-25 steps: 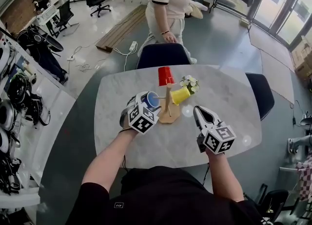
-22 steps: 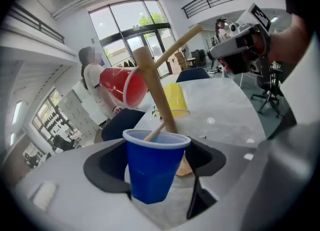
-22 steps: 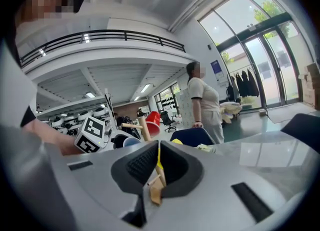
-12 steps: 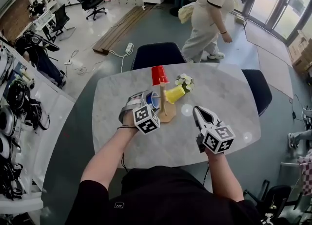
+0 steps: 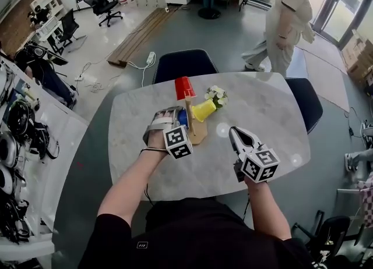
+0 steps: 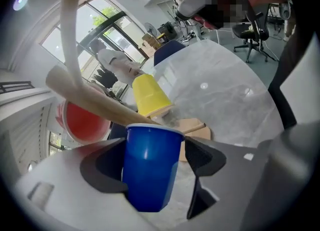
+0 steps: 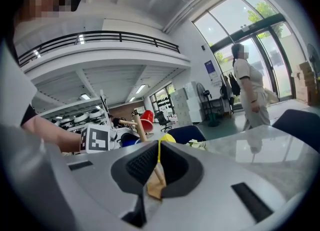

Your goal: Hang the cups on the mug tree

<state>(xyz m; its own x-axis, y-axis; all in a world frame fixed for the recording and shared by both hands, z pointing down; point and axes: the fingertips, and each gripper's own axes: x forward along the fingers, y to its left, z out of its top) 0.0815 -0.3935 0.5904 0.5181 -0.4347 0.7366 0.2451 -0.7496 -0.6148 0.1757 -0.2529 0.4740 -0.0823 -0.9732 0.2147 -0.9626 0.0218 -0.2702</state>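
Blue cup (image 5: pixel 183 119) is beside the mug tree (image 5: pixel 197 131) on the counter (image 5: pixel 268 110); red cup (image 5: pixel 183 87) and yellow cup (image 5: pixel 204 110) sit on its pegs.
Left gripper view: left hand-held gripper (image 6: pixel 152 170) grasps the blue cup, with a wooden peg (image 6: pixel 95 106) at its rim.
Right gripper view: right hand-held gripper (image 7: pixel 159 157) is clenched and empty.

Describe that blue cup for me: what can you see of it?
The blue cup looks like smooth, glossy plastic, tapering from a pale-edged rim to a narrower base. The left tongs grip its sides, mouth pointing away from them. It is right at the wooden mug tree, one peg reaching its rim; whether the peg is inside I cannot tell.
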